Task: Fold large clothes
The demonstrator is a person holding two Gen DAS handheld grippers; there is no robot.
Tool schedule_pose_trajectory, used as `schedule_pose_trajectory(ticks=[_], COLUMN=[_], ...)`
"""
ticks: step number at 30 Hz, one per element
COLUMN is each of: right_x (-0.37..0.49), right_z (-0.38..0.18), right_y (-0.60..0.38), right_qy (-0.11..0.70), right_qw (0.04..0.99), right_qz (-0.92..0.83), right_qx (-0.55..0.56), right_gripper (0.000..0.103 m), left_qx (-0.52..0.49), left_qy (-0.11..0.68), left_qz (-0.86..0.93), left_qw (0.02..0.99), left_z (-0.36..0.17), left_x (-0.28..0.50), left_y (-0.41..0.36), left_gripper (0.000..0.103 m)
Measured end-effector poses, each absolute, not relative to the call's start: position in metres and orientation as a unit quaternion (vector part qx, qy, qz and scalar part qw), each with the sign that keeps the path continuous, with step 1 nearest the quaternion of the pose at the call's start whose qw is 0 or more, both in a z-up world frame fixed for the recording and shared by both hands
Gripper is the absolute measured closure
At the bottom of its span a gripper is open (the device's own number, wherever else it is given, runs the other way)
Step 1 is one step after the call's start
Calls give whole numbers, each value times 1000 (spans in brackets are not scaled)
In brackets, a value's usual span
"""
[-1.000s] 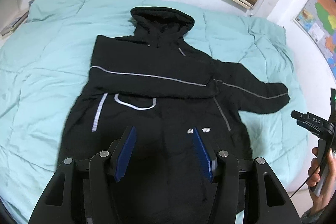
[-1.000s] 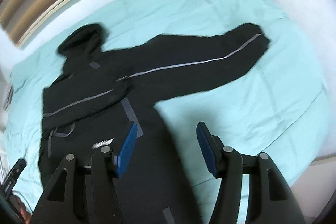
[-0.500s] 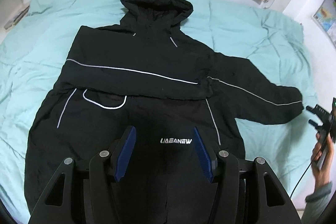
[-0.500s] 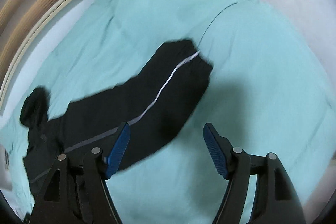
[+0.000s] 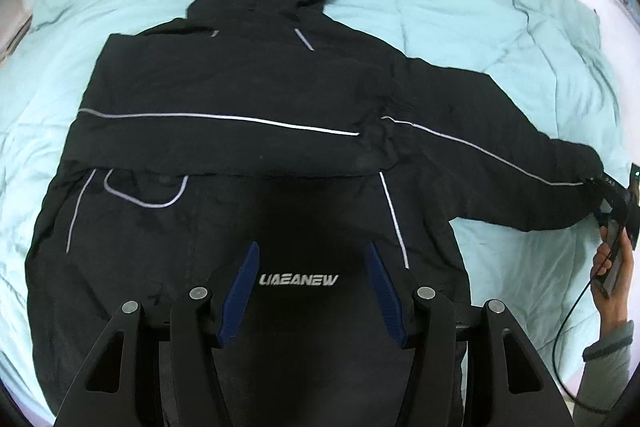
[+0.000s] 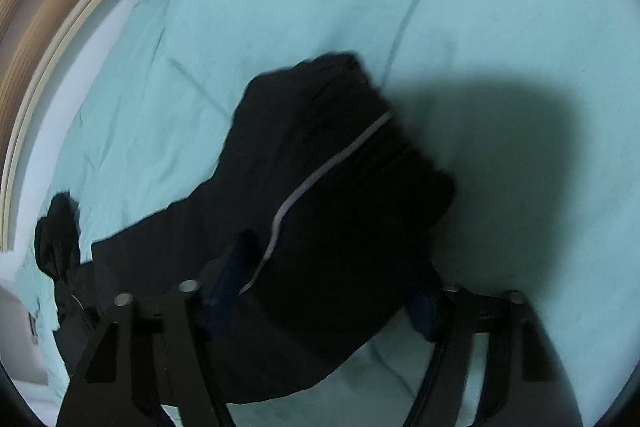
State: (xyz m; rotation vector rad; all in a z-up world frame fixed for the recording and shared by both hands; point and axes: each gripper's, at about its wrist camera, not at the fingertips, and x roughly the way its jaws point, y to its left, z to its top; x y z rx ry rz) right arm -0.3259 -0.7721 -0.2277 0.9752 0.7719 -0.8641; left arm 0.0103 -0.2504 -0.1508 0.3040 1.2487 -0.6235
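Observation:
A large black hooded jacket (image 5: 248, 99) with thin white piping lies spread on a teal duvet (image 5: 460, 15). One sleeve is folded across its chest; the other sleeve (image 5: 500, 163) stretches out to the right. My left gripper (image 5: 312, 287) is open above the jacket's lower front, over the white logo. My right gripper (image 6: 320, 283) is open and low over the cuff end of the outstretched sleeve (image 6: 344, 155), with the sleeve lying between its fingers. In the left wrist view the right gripper (image 5: 612, 195) sits at the cuff.
A slatted wooden headboard (image 6: 52, 39) and white wall run along the far side of the bed. The duvet's right edge (image 5: 600, 75) lies close to the sleeve cuff. The hand holding the right gripper (image 5: 612, 291) and its cable show at the right.
My right gripper has dropped toward the sleeve cuff until the sleeve lies between its fingers. My left gripper has moved closer over the jacket's lower front.

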Motion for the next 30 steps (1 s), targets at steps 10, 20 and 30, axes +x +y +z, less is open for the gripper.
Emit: schedule_pose_trajectory(ticks=[10,20,30], right_x=[-346,-322,-247], right_z=[-140,-228,-105], right_y=[-734,-759,-667], right_qy=[269,394,345], right_qw=[792,691,794], right_qz=[-418,-465,-407], right_qx=[353,390,292], right_gripper=[90,89,90], left_qx=[171,166,159], left_qy=[561,645,569], left_qz=[-309,-285,-354], left_qw=[749,689,725], left_z=[-178,-282,-211], left_x=[20,49,58], left_y=[-287,-283,-263], left_gripper=[45,45,45])
